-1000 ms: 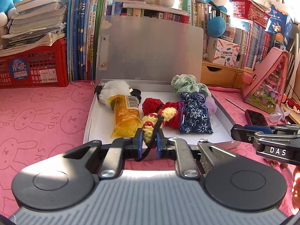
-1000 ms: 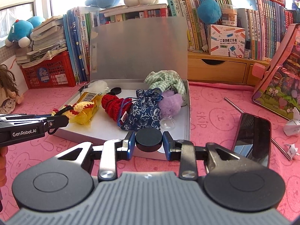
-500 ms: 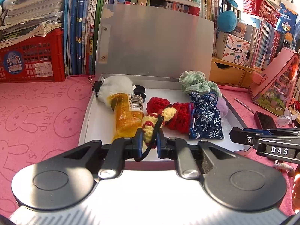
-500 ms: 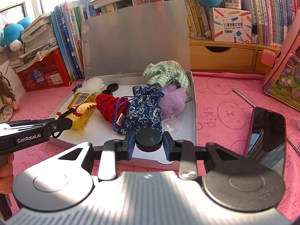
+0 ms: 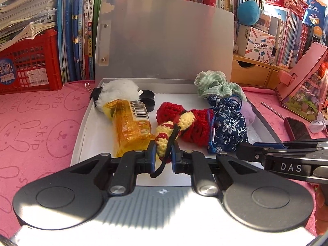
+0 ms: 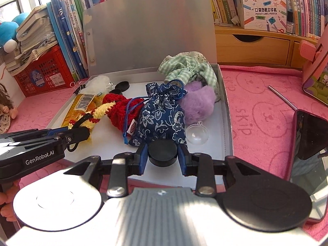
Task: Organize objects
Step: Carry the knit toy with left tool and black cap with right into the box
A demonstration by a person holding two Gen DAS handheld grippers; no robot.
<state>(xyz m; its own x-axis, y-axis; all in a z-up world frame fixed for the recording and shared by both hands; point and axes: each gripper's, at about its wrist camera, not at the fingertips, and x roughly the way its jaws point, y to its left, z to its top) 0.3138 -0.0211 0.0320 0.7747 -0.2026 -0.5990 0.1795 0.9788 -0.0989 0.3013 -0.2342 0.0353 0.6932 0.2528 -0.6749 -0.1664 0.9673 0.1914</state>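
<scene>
My left gripper [image 5: 162,153] is pinched on one yellow-and-red crochet piece with a black cord [image 5: 164,137], held at the near edge of the one open grey metal box [image 5: 82,131]. My right gripper [image 6: 163,160] is clamped on one round black cap [image 6: 162,152], also over the box's near edge, just in front of the pouch.

Count inside the box:
- one orange transparent packet with a barcode label [image 5: 131,127], left side
- one white fluffy pompom [image 5: 119,92], back left, touching the packet
- two more black round caps [image 5: 148,100] beside the pompom
- one red knitted piece [image 5: 190,123], centre
- one dark blue floral drawstring pouch [image 6: 160,116], right of the red knit, touching it
- one lilac fluffy ball [image 6: 197,104] behind the pouch
- one green-checked fabric bundle [image 6: 188,69], back right corner
- one clear plastic half-sphere [image 6: 197,135] near the right wall

One black binder clip [image 5: 95,94] sits on the box's left back corner. Lid stands upright at the back.

Outside on the pink bunny-print cloth [image 5: 37,127]: one dark phone [image 6: 307,143] to the right, one thin metal rod [image 6: 283,100] beyond it.
</scene>
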